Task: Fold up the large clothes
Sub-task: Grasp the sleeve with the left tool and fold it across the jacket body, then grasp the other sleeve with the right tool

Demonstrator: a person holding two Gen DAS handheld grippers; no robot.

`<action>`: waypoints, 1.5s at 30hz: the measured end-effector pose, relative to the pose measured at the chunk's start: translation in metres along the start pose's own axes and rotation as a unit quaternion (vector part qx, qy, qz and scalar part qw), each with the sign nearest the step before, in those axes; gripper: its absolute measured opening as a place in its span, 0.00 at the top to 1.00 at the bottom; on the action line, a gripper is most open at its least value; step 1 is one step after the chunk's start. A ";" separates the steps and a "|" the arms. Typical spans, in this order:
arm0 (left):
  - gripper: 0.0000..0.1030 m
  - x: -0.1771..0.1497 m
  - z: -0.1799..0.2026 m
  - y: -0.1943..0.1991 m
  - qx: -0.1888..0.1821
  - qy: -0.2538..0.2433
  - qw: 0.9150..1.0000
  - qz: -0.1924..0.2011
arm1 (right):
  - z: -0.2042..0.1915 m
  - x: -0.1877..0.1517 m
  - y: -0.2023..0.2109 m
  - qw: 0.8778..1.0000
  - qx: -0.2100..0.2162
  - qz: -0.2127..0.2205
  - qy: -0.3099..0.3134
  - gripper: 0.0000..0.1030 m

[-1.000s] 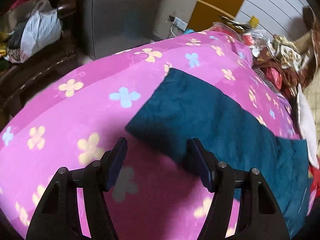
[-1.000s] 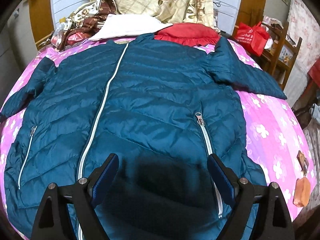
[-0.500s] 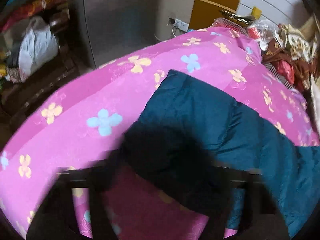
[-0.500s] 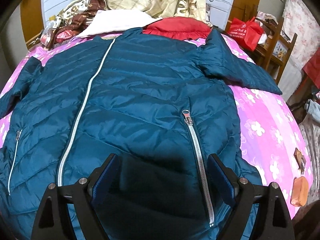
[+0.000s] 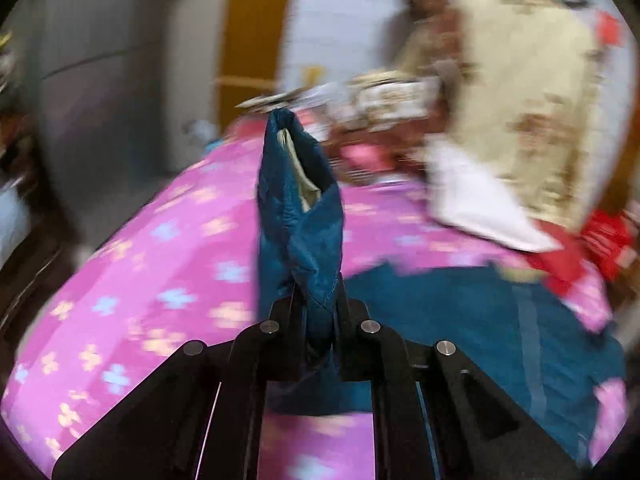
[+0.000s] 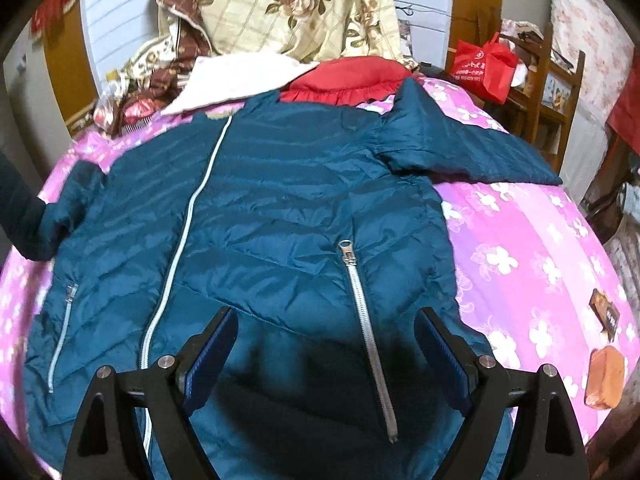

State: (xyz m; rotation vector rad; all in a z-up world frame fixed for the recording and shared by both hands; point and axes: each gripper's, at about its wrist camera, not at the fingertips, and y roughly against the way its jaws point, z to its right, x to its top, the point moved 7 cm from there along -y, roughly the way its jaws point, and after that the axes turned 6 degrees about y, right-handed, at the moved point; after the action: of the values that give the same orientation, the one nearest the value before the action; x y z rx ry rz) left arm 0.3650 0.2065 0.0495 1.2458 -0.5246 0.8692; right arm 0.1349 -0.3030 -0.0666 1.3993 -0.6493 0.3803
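Left gripper [image 5: 320, 316] clamped on the sleeve [image 5: 298, 216] of the teal puffer jacket [image 6: 280, 216]; cuff end stands up between the fingers, pale lining showing in its opening. That view is motion-blurred. Right gripper [image 6: 324, 356] spread wide, holding nothing, above the jacket's lower hem area.

Bed [image 6: 532, 248] with pink flowered sheet carries everything. Jacket lies flat on it, front up, zipped, collar toward the far end, other sleeve [image 6: 472, 152] stretched out to the right on the sheet. Pile of floral bedding [image 6: 280, 4] at the head of the bed, with a white cloth [image 6: 236, 80] and a red cushion [image 6: 352, 80] just beyond the collar. Red bag [image 6: 484, 64] on a wooden shelf beside the bed. Silver pocket zipper [image 6: 366, 328] runs between the right gripper's fingers. Two small brown items [image 6: 606, 368] near the sheet's right edge.
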 end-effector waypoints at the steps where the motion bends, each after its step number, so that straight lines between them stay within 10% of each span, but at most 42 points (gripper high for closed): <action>1: 0.92 -0.005 0.023 0.011 -0.020 -0.010 1.000 0.000 | 0.004 -0.001 0.005 1.000 0.004 0.004 -0.005 0.15; 9: 0.92 -0.109 0.201 0.053 -0.164 -0.074 0.982 -0.059 | 0.046 -0.012 0.038 0.998 0.023 0.034 -0.046 0.15; 14: 0.92 -0.201 0.257 0.037 -0.140 -0.123 0.977 -0.105 | 0.072 -0.025 0.041 0.996 0.033 0.024 -0.074 0.15; 18: 0.91 -0.262 0.261 0.016 -0.083 -0.160 0.970 -0.161 | 0.084 -0.034 0.041 0.995 0.052 0.010 -0.085 0.15; 22: 0.86 -0.290 0.251 0.039 -0.112 -0.136 0.965 -0.195 | 0.082 -0.034 0.038 0.992 0.086 -0.001 -0.088 0.14; 31: 0.51 -0.321 0.210 0.122 -0.117 -0.128 0.973 -0.153 | 0.021 -0.010 0.003 0.978 0.189 -0.041 -0.072 0.14; 43: 0.49 -0.323 0.163 0.158 -0.110 -0.109 0.982 -0.104 | -0.079 -0.018 -0.039 0.959 0.256 -0.111 -0.054 0.15; 45: 0.49 -0.320 0.157 0.164 -0.108 -0.106 0.984 -0.095 | -0.096 -0.015 -0.052 0.958 0.253 -0.129 -0.049 0.37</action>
State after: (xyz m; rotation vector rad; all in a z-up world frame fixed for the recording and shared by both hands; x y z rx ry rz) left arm 0.0632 -0.0211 -0.0551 1.1733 -0.6409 0.5074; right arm 0.1733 -0.2154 -0.1210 1.9781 -0.4544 0.2789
